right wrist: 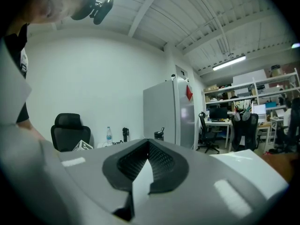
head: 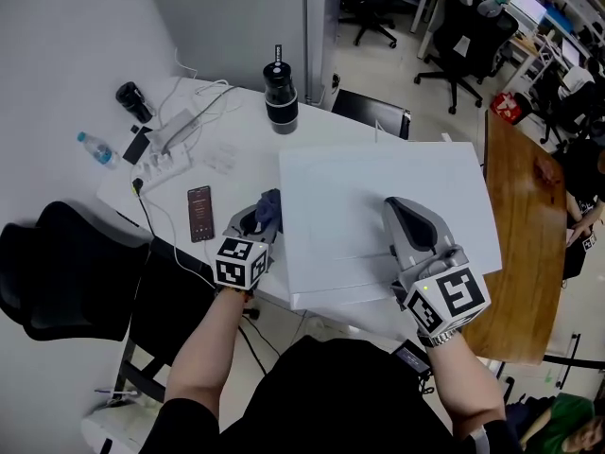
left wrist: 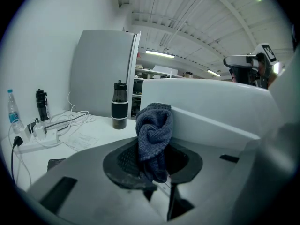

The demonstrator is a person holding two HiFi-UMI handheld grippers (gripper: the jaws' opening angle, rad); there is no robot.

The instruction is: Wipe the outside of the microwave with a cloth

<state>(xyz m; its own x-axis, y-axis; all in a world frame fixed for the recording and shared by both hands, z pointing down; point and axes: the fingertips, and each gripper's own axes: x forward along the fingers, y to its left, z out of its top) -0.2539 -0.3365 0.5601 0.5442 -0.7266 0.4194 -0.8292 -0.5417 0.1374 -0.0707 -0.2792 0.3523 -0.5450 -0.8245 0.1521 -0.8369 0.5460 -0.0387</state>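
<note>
On the white office worktop [head: 236,149], the microwave [head: 378,206] stands centre. Our left gripper [head: 257,218] clamps the bunched cloth [left wrist: 153,125] in its fingers [left wrist: 123,159] beside the left wall. The right gripper [head: 402,211], fingers closed and empty, lies over the top. Wiping pressure could drag the cloth loose. We cannot tell whether it touches the wall.

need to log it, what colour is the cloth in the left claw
Dark blue-grey knit cloth, clearest in the left gripper view.
</note>
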